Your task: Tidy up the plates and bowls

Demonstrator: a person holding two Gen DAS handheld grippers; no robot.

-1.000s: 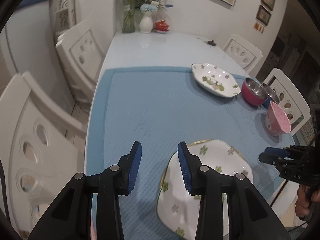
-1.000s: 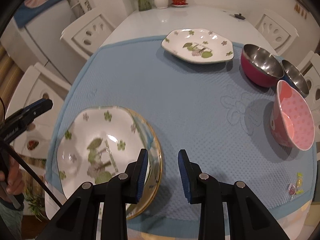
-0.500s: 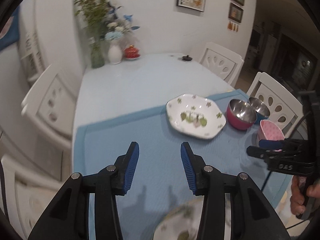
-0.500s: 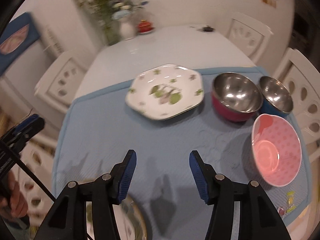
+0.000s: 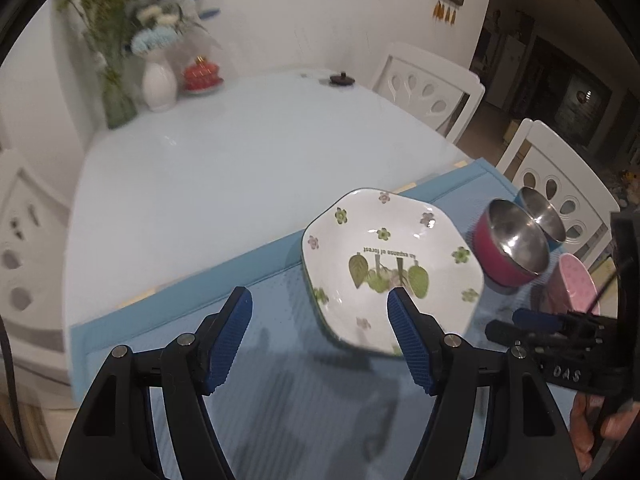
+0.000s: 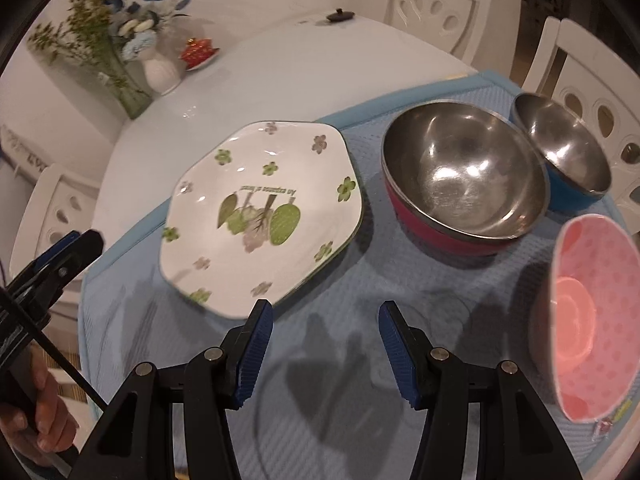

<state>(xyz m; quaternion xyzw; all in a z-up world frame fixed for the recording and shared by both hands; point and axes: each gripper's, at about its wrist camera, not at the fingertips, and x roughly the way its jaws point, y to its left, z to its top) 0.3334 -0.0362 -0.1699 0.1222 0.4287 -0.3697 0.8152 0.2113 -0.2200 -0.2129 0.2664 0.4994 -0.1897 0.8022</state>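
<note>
Opening left tongs [image 5: 320, 312], empty; right tongs [image 6: 326, 320] parted, empty.

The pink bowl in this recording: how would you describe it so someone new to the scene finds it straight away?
Start at the blue mat covering the near end of the white table. Three bowls cluster on its right side, beside the flowered plate. The pink bowl is nearest the camera, the only one with a dotted pink inside; the other two have shiny steel interiors.
</note>
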